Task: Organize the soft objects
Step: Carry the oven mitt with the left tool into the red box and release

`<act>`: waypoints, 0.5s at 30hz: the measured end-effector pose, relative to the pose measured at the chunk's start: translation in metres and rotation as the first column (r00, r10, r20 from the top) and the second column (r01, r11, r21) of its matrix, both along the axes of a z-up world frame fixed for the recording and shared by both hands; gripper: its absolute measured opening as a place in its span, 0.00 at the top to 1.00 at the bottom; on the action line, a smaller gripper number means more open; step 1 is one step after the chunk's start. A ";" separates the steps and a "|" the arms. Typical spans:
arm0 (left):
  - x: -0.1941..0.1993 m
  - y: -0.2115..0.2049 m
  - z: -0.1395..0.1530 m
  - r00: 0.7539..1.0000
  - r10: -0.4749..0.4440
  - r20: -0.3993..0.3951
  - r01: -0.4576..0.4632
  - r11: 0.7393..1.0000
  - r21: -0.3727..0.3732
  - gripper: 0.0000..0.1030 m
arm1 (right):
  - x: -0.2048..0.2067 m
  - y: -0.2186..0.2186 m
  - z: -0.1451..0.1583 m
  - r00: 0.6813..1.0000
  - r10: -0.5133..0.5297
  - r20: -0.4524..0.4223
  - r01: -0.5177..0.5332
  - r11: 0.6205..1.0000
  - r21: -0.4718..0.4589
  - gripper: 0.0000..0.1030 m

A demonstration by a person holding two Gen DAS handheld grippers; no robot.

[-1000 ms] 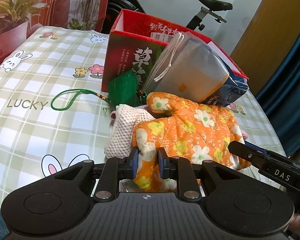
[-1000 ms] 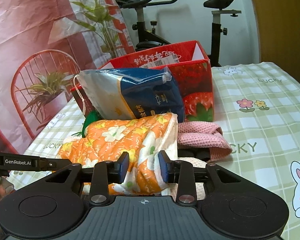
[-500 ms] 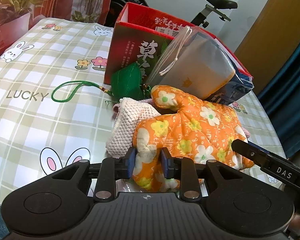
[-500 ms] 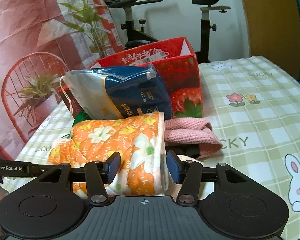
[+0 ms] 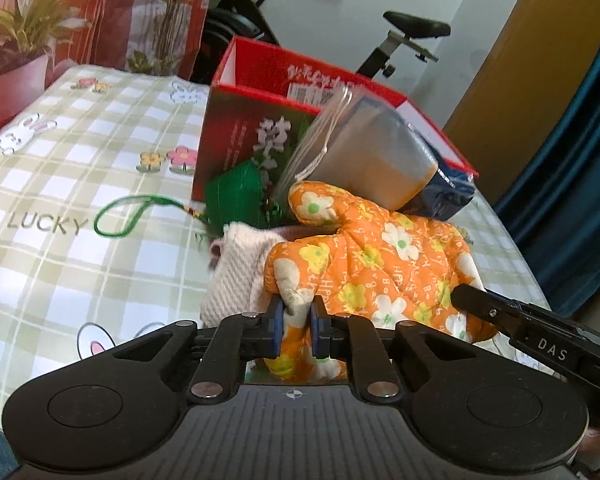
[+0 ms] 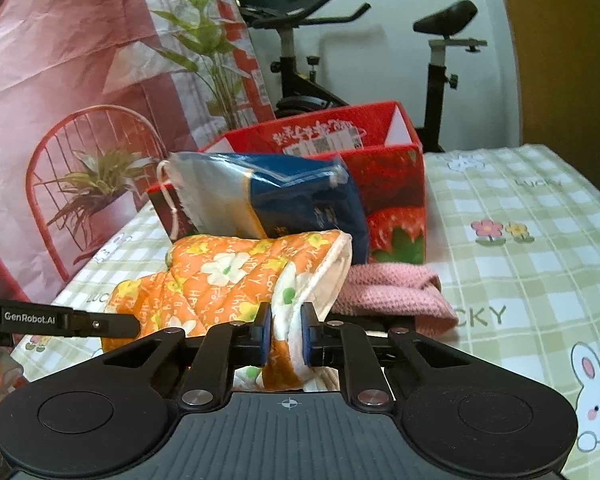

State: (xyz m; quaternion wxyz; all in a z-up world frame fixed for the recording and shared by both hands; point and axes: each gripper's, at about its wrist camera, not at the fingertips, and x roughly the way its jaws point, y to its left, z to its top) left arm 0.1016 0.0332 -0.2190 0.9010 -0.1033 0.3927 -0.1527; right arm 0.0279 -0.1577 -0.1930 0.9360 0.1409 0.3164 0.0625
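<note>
1. The left tool (image 5: 294, 330) is clamped narrow on the fingertip end of the orange flowered oven mitt (image 5: 372, 264).
2. The right tool (image 6: 283, 334) is pinched narrow on the mitt's white-edged cuff (image 6: 320, 276), so both tools hold the same mitt.
3. The mitt lies on the tabletop (image 5: 60, 184) in front of the red box (image 5: 256, 128), over a pale knitted cloth (image 5: 232, 276) and beside a pink cloth (image 6: 392, 288).
4. Its long axis runs from one tool to the other, thumb (image 5: 316, 206) pointing toward the box.
5. Judged from the scene, the task is early: the mitt, both cloths, the green tasselled pouch (image 5: 236, 196) and the drawstring bag (image 6: 268, 200) leaning on the box are not put away.
</note>
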 end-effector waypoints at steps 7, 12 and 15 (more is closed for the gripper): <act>-0.011 0.000 0.019 0.996 0.007 0.091 -0.009 1.000 0.019 0.86 | -0.009 0.011 0.026 0.995 0.029 0.093 -0.024 0.998 -0.057 0.87; -0.019 0.003 0.033 0.987 0.010 0.161 -0.012 1.000 0.013 0.86 | -0.011 0.015 0.043 0.989 0.044 0.143 -0.031 0.995 -0.092 0.87; -0.020 0.002 0.039 0.982 0.013 0.186 -0.017 1.000 0.015 0.86 | -0.010 0.017 0.050 0.986 0.053 0.160 -0.036 0.993 -0.111 0.87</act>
